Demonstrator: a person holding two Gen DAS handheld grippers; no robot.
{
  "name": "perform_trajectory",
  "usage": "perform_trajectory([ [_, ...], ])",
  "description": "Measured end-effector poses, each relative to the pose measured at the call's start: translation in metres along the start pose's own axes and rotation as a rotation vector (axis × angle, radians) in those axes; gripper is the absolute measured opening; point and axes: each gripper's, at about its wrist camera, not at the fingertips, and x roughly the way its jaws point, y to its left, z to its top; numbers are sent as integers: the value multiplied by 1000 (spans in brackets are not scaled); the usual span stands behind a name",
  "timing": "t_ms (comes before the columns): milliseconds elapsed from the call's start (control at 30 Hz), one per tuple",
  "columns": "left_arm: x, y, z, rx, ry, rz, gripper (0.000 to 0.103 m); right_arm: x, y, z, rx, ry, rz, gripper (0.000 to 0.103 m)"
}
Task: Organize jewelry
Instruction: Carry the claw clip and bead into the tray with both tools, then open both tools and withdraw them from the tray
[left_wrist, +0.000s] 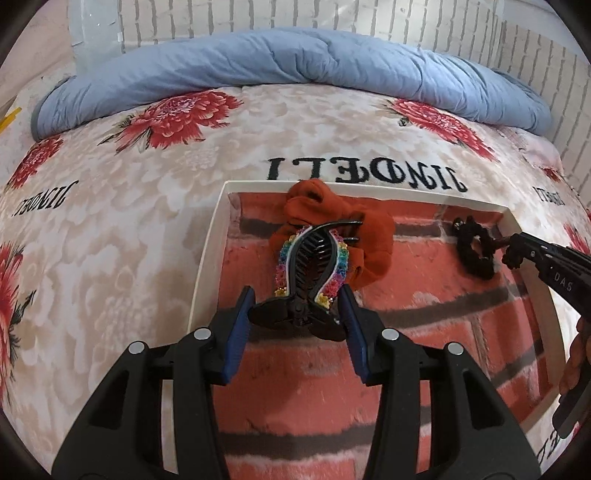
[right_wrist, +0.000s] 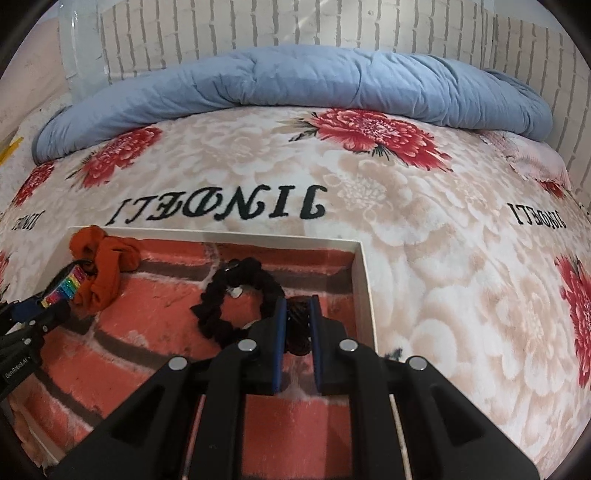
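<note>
A white shallow box (left_wrist: 208, 266) with a brick-print floor lies on the bed. My left gripper (left_wrist: 296, 309) is shut on the handle end of a black claw hair clip (left_wrist: 310, 254) with rainbow flower trim, held over the box. Behind the clip lies an orange scrunchie (left_wrist: 369, 236) by the box's far wall. My right gripper (right_wrist: 297, 314) is shut on one side of a black scrunchie (right_wrist: 229, 299), low in the box's right far corner. In the right wrist view, the orange scrunchie (right_wrist: 107, 266) and the rainbow clip (right_wrist: 62, 288) sit at the left.
A floral plush blanket (right_wrist: 424, 258) with black lettering covers the bed around the box (right_wrist: 364, 291). A rolled blue quilt (left_wrist: 280, 62) lies along the far edge under a white brick wall (right_wrist: 295, 26). A person's hand (left_wrist: 576, 354) shows at the right edge.
</note>
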Motion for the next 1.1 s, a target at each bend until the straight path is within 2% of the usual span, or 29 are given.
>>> perform_trajectory([
  [167,16,9,4,-35,63,-29,45,12,2,3,-6,28,-15,13],
  [433,20,3,5,13,92,12,47,17,3,4,0,53,-18,16],
  [500,19,3,6,13,95,19,50,17,3,4,-1,61,-9,17],
  [533,17,2,6,15,88,24,57,16,2,4,7,71,8,17],
  [567,15,1,6,20,81,27,63,15,1,4,13,73,20,26],
  [600,11,0,6,25,70,22,66,11,0,4,18,70,28,43],
  [633,7,-2,6,27,63,18,71,7,0,3,16,59,29,50],
  [667,2,-3,6,27,54,27,78,2,0,3,9,47,26,53],
  [733,-8,-5,7,29,34,36,86,-7,-1,2,-7,39,25,54],
  [867,-32,-5,10,25,-4,36,94,-32,-6,2,-16,7,23,65],
  [967,-56,-1,13,11,-44,43,98,-55,-9,3,-27,-27,8,74],
  [1100,-92,4,13,2,-92,54,98,-86,-14,0,-37,-63,-18,78],
])
